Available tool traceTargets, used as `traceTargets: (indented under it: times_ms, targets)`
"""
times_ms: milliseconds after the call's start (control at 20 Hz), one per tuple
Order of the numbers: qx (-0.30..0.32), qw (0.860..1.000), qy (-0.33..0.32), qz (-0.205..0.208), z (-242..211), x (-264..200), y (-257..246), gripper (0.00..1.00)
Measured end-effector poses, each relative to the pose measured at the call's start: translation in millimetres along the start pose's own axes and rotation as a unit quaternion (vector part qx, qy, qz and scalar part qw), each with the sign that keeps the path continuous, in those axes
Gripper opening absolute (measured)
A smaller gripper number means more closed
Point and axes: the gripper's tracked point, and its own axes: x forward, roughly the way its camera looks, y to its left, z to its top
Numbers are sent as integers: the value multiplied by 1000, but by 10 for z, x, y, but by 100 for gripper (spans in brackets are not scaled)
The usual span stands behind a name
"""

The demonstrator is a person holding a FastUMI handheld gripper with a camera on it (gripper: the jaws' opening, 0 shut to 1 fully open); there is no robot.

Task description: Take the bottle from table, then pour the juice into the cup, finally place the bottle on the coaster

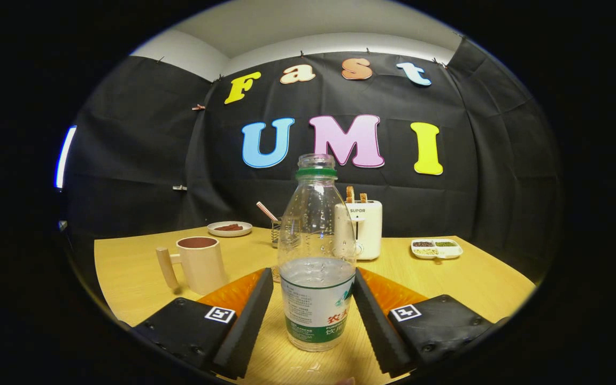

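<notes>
- Where the counter (468,278) runs off toward nine o'clock, a beige cup (201,264) stands upright with its handle turned to the left; its inside looks dark brown.
- Behind the cup, at about eleven o'clock from it, a small plate (229,229) carries something brown.
- Just right of the plate, a small wire holder (276,233) with a striped stick in it stands partly hidden behind the bottle.
- At the middle, a clear plastic bottle (316,256) stands upright on the counter with no cap on; clear liquid fills roughly its lower part, and a green and white label wraps the base.
- The gripper (313,310) is spread wide around the bottle, one finger at nine o'clock and one at three o'clock of it; both black ribbed pads (249,315) sit close beside the label, and whether they touch it I cannot tell.
- Beyond the bottle, at one o'clock, a white toaster (364,229) holds two slices of toast.
- Farther right, at about two o'clock, a white divided tray (436,248) holds small heaps of grains or seeds.
</notes>
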Motion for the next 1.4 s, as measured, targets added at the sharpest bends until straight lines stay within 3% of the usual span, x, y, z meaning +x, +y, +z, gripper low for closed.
traceTargets:
  times_ms: [100, 300, 550, 900, 1200, 1400]
  targets:
    - [2, 1000, 1, 8, -1, 34, 44, 77]
    - [-31, 999, -13, -5, 134, 47, 2, 71]
    - [-174, 984, -2, -23, 323, 231, -66, 70]
    - [-342, 940, -6, -9, 533, 475, 133, 70]
    - [-470, 883, -12, 5, 578, 570, 340, 70]
    - [-518, 855, -11, 24, 512, 661, 466, 70]
